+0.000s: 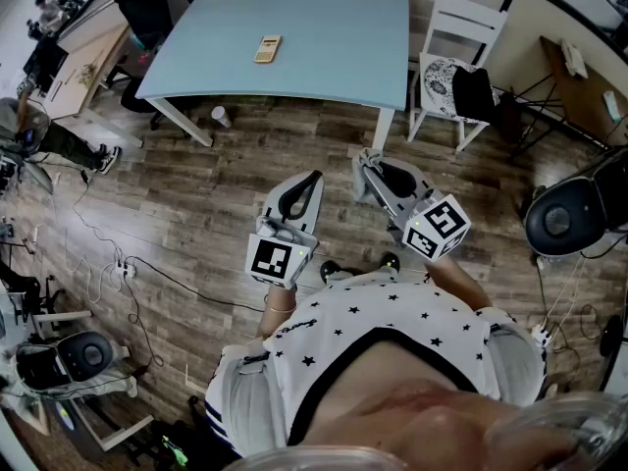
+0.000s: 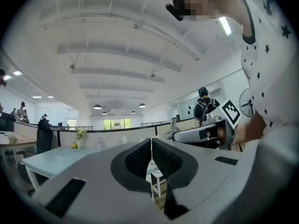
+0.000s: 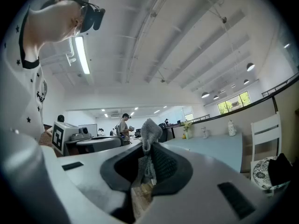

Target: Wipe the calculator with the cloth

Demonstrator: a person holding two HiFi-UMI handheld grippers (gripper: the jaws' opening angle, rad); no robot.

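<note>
While the right gripper [image 3: 148,161] is pinching the cloth [image 3: 148,130] and the left gripper [image 2: 151,161] is hanging closed and empty, the calculator [image 1: 268,48] is lying on the table [image 1: 339,67], well ahead, slightly left, long axis pointing away.

Wood-plank floor [image 1: 245,155], light blue table [image 1: 334,57], white chair [image 1: 471,13] beside it. Cables [image 1: 121,266] on floor at left. White beamed ceiling [image 2: 117,41], strip light [image 3: 82,55], far windows [image 2: 117,123].

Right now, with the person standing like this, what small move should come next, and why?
Probably step toward the table, carrying the right gripper forward: its jaws already clamp the cloth, but the calculator lies far off on the tabletop.
</note>
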